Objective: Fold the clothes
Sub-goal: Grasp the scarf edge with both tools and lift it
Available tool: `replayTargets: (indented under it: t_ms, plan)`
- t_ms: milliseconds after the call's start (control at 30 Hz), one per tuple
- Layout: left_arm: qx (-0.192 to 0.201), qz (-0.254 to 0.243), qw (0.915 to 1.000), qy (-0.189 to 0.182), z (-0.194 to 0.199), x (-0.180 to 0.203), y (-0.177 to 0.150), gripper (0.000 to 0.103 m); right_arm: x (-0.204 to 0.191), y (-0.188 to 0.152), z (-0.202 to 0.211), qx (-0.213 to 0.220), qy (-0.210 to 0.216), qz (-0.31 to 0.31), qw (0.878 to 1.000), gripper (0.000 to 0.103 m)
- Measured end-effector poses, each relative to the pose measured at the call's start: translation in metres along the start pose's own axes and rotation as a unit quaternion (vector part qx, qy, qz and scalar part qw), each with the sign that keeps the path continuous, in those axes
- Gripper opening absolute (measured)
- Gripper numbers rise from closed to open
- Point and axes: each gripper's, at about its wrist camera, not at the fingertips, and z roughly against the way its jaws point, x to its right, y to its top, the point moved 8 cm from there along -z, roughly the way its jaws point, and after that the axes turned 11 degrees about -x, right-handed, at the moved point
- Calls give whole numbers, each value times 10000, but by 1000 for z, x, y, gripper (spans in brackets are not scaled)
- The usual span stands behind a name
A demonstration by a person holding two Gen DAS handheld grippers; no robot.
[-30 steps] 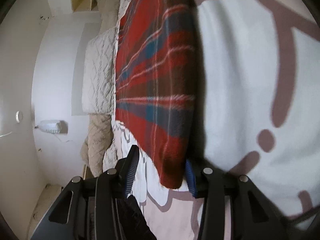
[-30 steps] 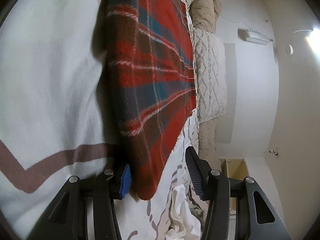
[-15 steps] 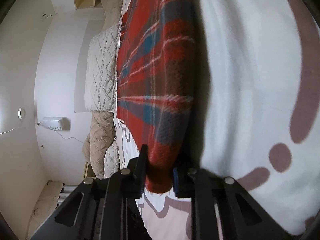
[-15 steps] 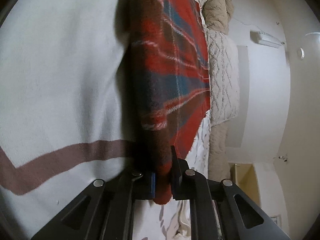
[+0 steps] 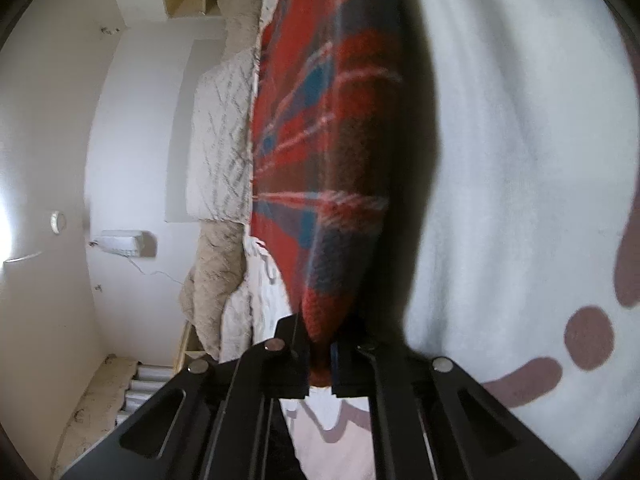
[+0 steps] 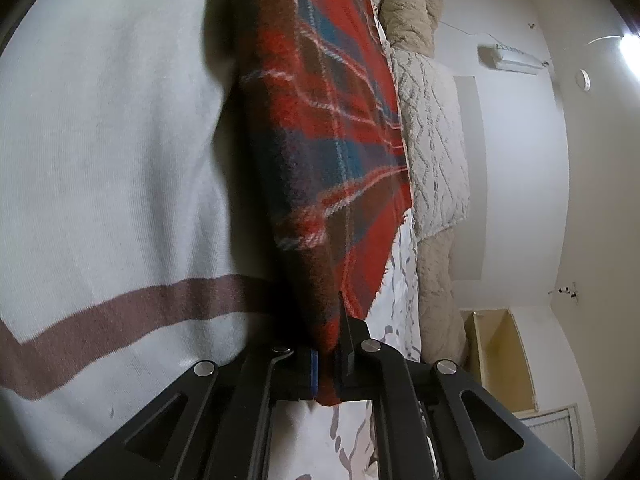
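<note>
Left wrist view: left gripper clamped tight on a corner of the red, blue and brown plaid woollen cloth.
Right wrist view: right gripper pinching another corner of it.
Cloth: lies on the white bedcover with brown lines, near quilted pillows.

Both fisheye views bow straight lines hard toward a black rim at the corners. Light is moderate and soft. A lamp flares to white at the right-wrist view's upper right, and glare washes the left-wrist view's left edge. The plaid cloth throws a dark shadow on the white bed cover. Its weave looks slightly smeared.
</note>
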Motion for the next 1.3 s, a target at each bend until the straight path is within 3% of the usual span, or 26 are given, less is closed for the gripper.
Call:
replayTargets:
  t_ms: [67, 233, 433, 567, 667, 800, 867, 933, 967, 1033, 1067, 1167, 1300]
  plan:
    - [113, 43, 9999, 47, 9, -9, 0, 6, 8, 0, 4, 24, -15, -69, 10000, 5]
    - [73, 676, 9977, -22, 33, -57, -1, 5, 41, 0, 29, 160, -190, -251, 9994, 5]
    - [55, 1605, 9869, 117, 77, -137, -9, 5, 97, -2, 84, 346, -519, -615, 9962, 4]
    - [93, 1890, 9808, 475, 129, -175, -32, 5, 134, -25, 133, 369, -853, -853, 9920, 4]
    - [35, 1927, 9784, 745, 170, -197, -49, 5, 157, -44, 183, 482, -818, -1158, 9887, 4]
    - [-20, 2431, 9667, 798, 219, -230, -68, 5, 187, -69, 252, 586, -901, -1377, 9846, 4]
    - [-114, 2613, 9633, 607, 230, -230, -76, 5, 189, -82, 270, 481, -621, -1543, 9849, 4]
    - [-252, 2623, 9642, 281, 228, -216, -80, 6, 180, -91, 271, 273, 365, -1920, 9803, 4]
    - [-327, 2614, 9646, 86, 222, -207, -80, 6, 168, -94, 266, 169, 1033, -2176, 9704, 4]
    - [-582, 2804, 9554, -723, 193, -186, -78, 6, 143, -96, 257, -52, 2282, -2598, 9383, 4]
    - [-712, 2878, 9486, -1104, 179, -175, -77, 6, 131, -92, 246, -166, 2615, -2634, 9284, 4]
    - [-1166, 2794, 9370, -1742, 122, -145, -61, 6, 116, -71, 204, -405, 2703, -2430, 9307, 4]
    - [-1575, 3106, 9079, -2334, 66, -134, -39, 6, 119, -37, 132, -759, 2808, -2465, 9245, 4]
